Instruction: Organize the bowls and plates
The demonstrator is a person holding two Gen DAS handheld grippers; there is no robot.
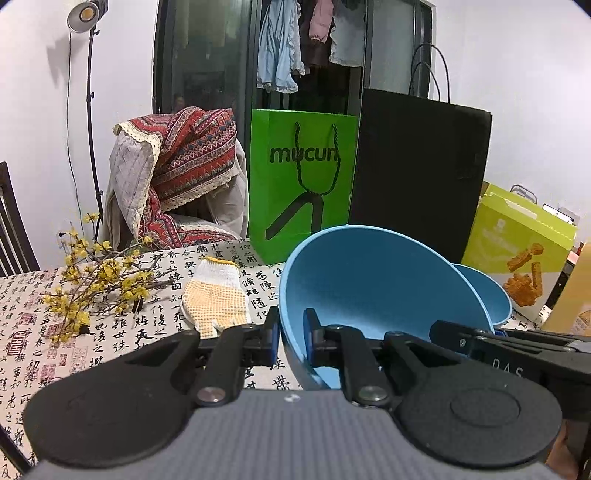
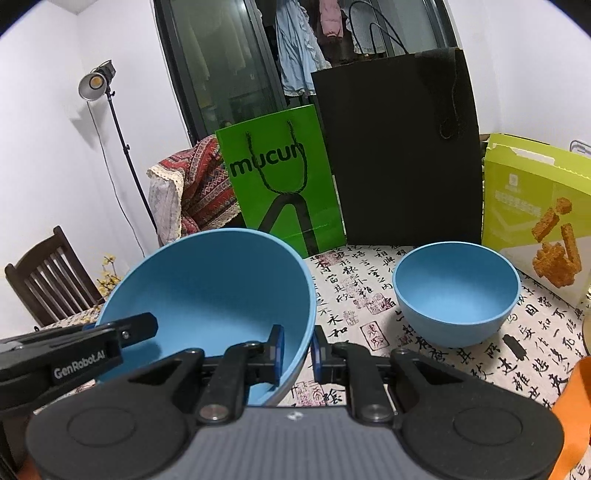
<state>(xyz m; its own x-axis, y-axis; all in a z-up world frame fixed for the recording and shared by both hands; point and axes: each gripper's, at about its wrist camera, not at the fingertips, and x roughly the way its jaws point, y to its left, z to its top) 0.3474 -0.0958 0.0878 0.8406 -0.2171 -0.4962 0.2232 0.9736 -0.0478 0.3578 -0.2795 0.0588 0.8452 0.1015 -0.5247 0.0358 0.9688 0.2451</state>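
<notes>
Big bowl (image 1: 373, 280): blue, tilted, lifted off the desk (image 1: 22, 325), held by both grippers on opposite sides of its rim.
Lamp (image 1: 83, 14): lit, on a black stand at far left against the white wall.
Chair (image 2: 48, 280): dark wood, at the desk's left end.
Flowers (image 1: 92, 284): yellow sprigs lying on the calligraphy-print cloth that covers the desk.
Glove (image 1: 216, 295): white with yellow dots, flat on the cloth, right of the flowers and just beyond the left gripper.
Throw (image 1: 184, 162): red patterned cloth draped over a seat behind the desk.
Left gripper (image 1: 291, 332): clenched on the big bowl's left rim, one blue pad outside the wall, one inside.
Green bag (image 1: 301, 173): upright at the back of the desk, lettered "mucun".
Right gripper (image 2: 297, 350): clamped on the big bowl's right rim, wall pinched between its blue pads.
Black bag (image 2: 399, 147): tall, standing right of the green bag.
Small bowl (image 2: 456, 291): blue, upright on the cloth, right of the big bowl and apart from it, in front of the black bag.
Box (image 2: 535, 210): yellow-green snack carton at the desk's right edge, behind the small bowl.
</notes>
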